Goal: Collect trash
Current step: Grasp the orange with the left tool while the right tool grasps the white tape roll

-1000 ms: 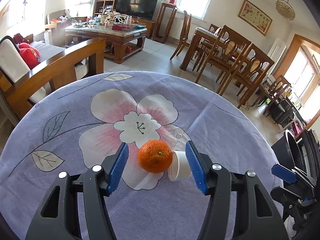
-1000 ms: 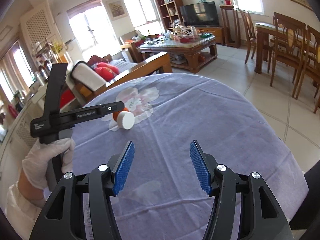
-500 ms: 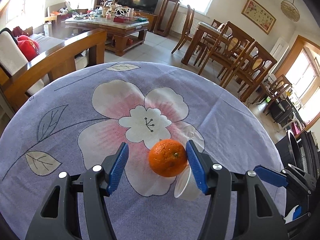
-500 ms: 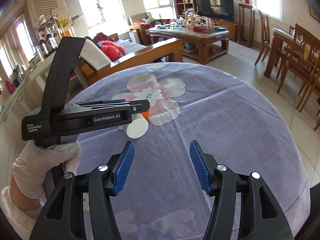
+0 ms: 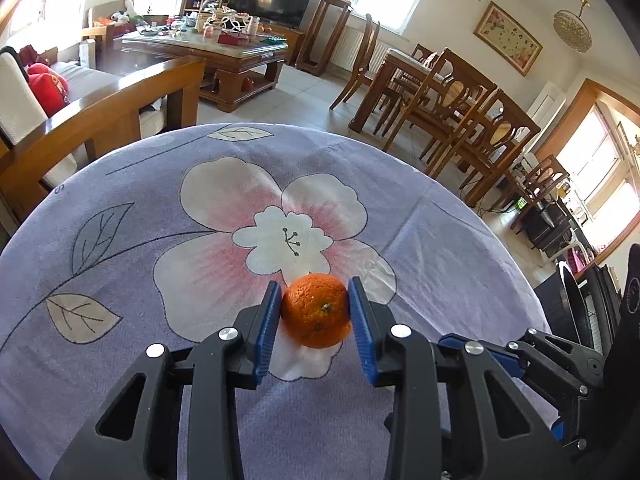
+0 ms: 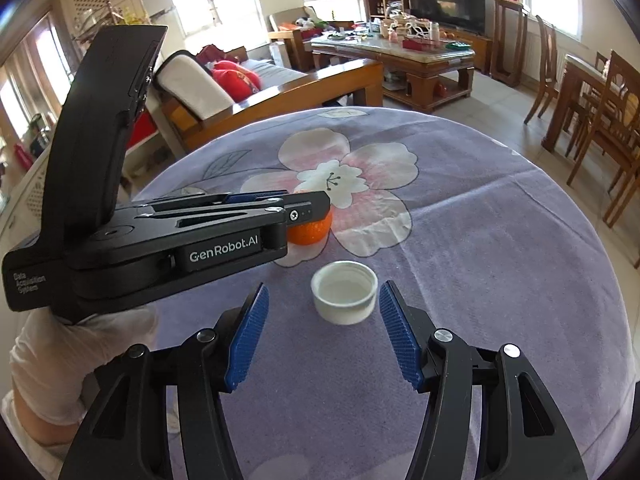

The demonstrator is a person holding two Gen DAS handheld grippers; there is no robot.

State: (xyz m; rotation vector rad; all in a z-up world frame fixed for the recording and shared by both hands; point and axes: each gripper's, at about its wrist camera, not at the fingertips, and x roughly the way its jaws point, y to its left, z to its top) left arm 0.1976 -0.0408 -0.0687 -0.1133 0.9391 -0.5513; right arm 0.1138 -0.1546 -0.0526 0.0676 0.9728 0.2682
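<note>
An orange (image 5: 315, 310) sits on the purple flowered tablecloth (image 5: 120, 264). My left gripper (image 5: 314, 300) is shut on the orange, blue pads touching both its sides. In the right wrist view the left gripper (image 6: 276, 210) lies across the left, with the orange (image 6: 310, 230) showing under its tip. A small white cup (image 6: 344, 291) stands upright on the cloth. My right gripper (image 6: 322, 312) is open, its blue pads on either side of the cup, apart from it. In the left wrist view the cup is hidden; the right gripper body (image 5: 520, 360) shows at the right.
The round table's far edge (image 6: 400, 114) drops to a tiled floor. A wooden sofa (image 5: 100, 120) stands beyond the table at the left, dining chairs (image 5: 460, 112) at the right. A gloved hand (image 6: 80, 352) holds the left gripper.
My left gripper has closed onto the orange. The white cup, earlier on its side beside the orange, now stands upright. My right gripper has moved in around the cup.
</note>
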